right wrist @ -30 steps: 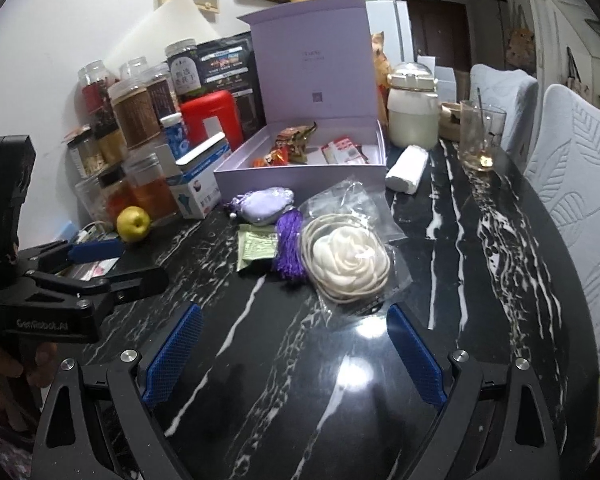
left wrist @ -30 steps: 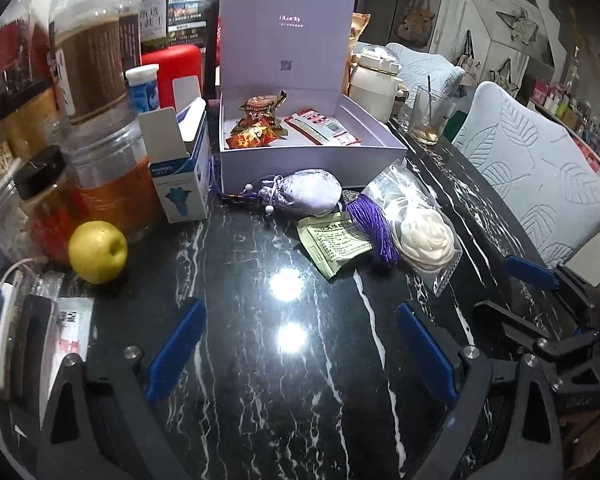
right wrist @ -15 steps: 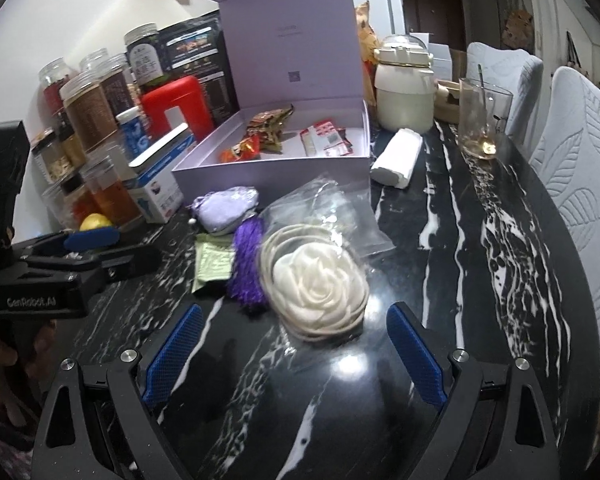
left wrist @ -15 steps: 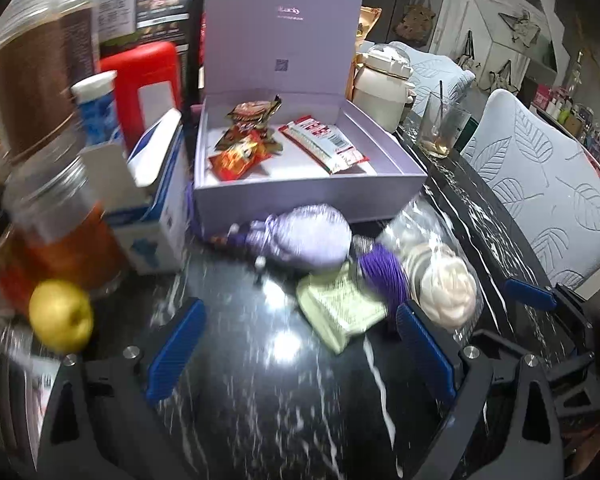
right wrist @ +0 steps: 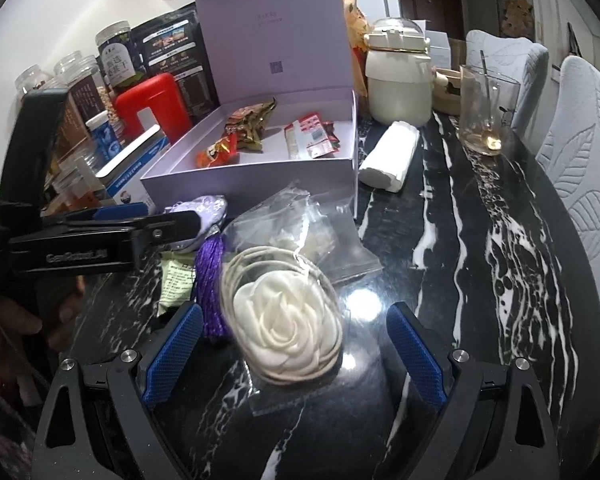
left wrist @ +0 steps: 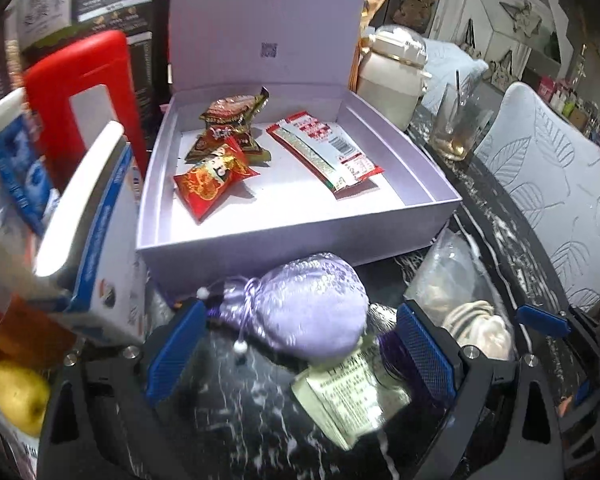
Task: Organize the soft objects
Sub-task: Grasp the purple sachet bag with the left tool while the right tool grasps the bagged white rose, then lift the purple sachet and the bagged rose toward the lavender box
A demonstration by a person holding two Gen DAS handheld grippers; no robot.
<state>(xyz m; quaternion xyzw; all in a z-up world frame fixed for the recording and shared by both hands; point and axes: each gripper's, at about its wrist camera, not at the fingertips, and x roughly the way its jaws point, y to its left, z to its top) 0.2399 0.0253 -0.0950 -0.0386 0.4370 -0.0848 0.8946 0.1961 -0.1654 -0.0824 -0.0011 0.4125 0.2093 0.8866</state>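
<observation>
A lilac silk pouch (left wrist: 312, 308) with a purple tassel (right wrist: 210, 284) lies on the black marble table just before an open lilac box (left wrist: 300, 236). My left gripper (left wrist: 300, 348) is open, its blue pads either side of the pouch. A white fabric rose in a clear bag (right wrist: 288, 324) lies right of the tassel. My right gripper (right wrist: 292, 352) is open with the rose between its pads. The box (right wrist: 260, 176) holds several snack packets (left wrist: 216, 172). A green paper leaflet (left wrist: 348, 400) lies under the pouch's end.
Jars, a red canister (left wrist: 84, 92) and a blue-white carton (left wrist: 96, 240) crowd the left. A yellow apple (left wrist: 18, 398) lies at near left. A cream jug (right wrist: 398, 76), a glass with a spoon (right wrist: 486, 112) and a white roll (right wrist: 390, 156) stand right of the box. Chairs line the right edge.
Both grippers have moved forward. The left now has the lilac pouch between its open pads; the right now has the bagged rose between its open pads.
</observation>
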